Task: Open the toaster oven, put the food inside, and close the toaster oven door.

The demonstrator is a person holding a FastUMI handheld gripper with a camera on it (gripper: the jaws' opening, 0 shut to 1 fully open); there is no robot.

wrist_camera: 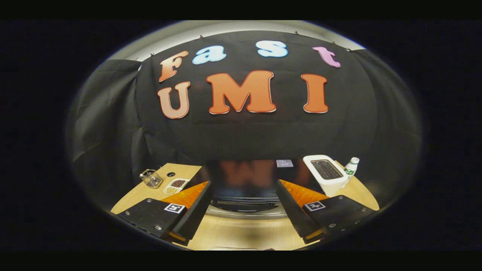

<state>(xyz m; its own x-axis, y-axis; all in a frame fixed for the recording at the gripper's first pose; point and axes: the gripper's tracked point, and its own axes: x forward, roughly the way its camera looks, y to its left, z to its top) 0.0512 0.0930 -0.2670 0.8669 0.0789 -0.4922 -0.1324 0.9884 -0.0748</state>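
Toaster oven point(246, 180) straight ahead of the tongs point(244, 218), framed between the two fingers, dark glossy top toward the booth wall and door seemingly shut, though dim and hard to read. Tongs spread wide, gripping nothing, hovering over the wooden table point(241, 233). Off beyond the left finger, a wire basket point(151, 178) and a small dish of food point(175, 186); beyond the right finger, a white toaster point(327, 174) with a bottle point(351, 167) just beside it.

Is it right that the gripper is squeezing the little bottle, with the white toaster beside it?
Not quite. The gripper is open and squeezes nothing. In the gripper view the little bottle stands beyond its fingers, untouched, and the white toaster is indeed beside it.
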